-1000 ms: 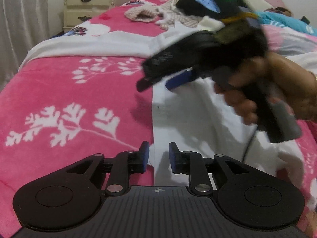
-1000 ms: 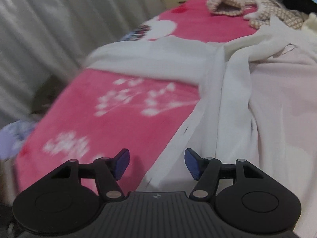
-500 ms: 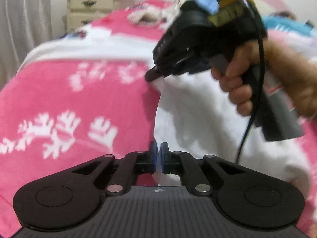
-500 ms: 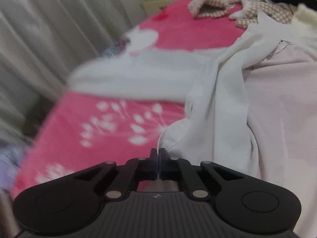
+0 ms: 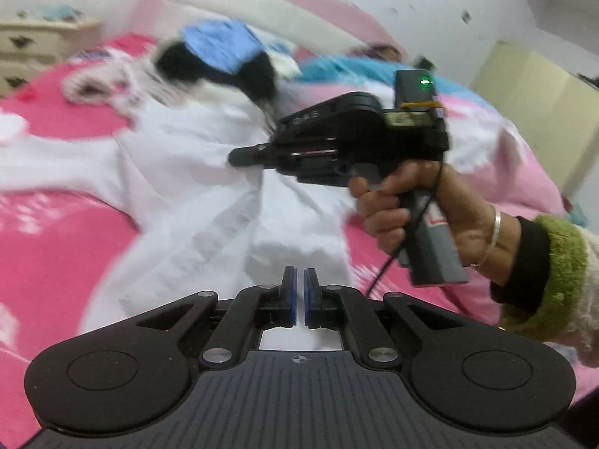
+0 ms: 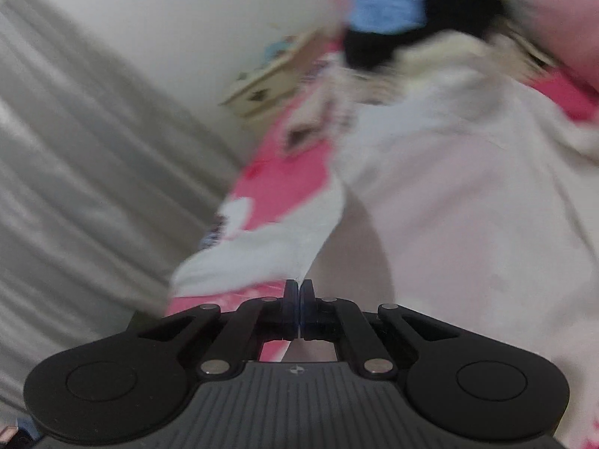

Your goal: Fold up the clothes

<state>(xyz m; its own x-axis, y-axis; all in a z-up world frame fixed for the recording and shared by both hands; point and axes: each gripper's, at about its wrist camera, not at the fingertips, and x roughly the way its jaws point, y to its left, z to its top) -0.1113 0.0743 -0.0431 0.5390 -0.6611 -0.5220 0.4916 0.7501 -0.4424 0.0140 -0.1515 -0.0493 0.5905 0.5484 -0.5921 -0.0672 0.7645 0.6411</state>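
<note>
left claw (image 5: pixel 300 297): clenched on edge of white garment (image 5: pixel 209 194) | garment: spread on pink bed (image 5: pixel 56 262) | right claw (image 6: pixel 298 308): clenched on garment fold, lifted | left view only: hand (image 5: pixel 408 202) gripping right claw's handle, green cuff (image 5: pixel 561 273) | right view only: grey curtain (image 6: pixel 75 172)

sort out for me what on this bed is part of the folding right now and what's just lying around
In the job:
- white garment
- left gripper, shut on its edge
- right gripper, shut on its edge

Lying about:
- black and blue clothes pile
- patterned cloth
- nightstand
- pink bedspread
</note>
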